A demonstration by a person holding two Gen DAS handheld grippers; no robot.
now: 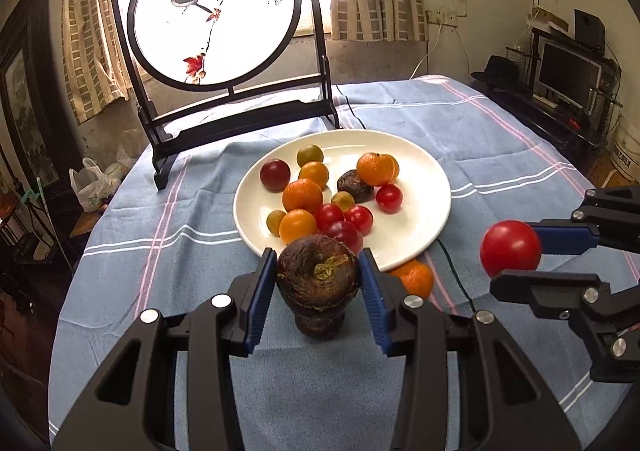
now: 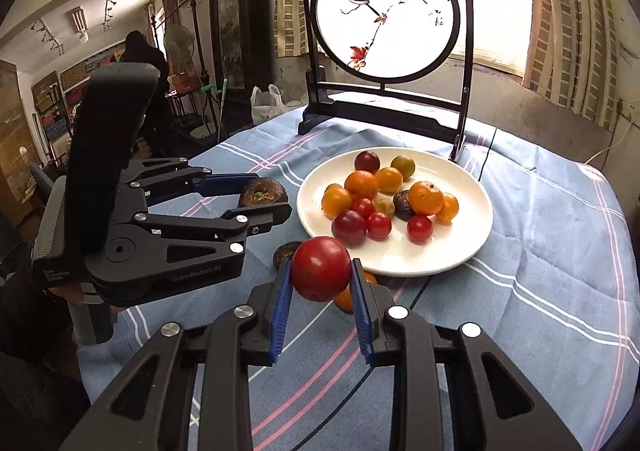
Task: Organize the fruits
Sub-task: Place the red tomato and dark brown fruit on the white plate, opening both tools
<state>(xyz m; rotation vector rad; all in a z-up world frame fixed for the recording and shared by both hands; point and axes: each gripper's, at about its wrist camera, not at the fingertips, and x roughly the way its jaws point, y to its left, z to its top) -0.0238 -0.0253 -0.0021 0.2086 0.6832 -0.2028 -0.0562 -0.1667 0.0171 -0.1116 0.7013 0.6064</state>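
Observation:
A white plate [image 1: 420, 219] on the blue cloth holds several small tomatoes, oranges and one dark brown water chestnut [image 1: 354, 185]. My left gripper [image 1: 318, 269] is shut on a dark brown water chestnut [image 1: 316, 277], held just before the plate's near rim. A second dark chestnut [image 1: 318, 325] lies on the cloth under it. My right gripper [image 2: 320, 271] is shut on a red tomato [image 2: 320, 268], held above the cloth near the plate [image 2: 460, 251]. In the left wrist view the right gripper [image 1: 512, 251] is at the right. An orange [image 1: 416, 277] lies on the cloth by the rim.
A black-framed round bird screen [image 1: 216, 11] stands at the back of the table behind the plate. A thin black cable [image 1: 456, 275] runs across the cloth under the plate. The table's edges fall off left and right; room clutter lies beyond.

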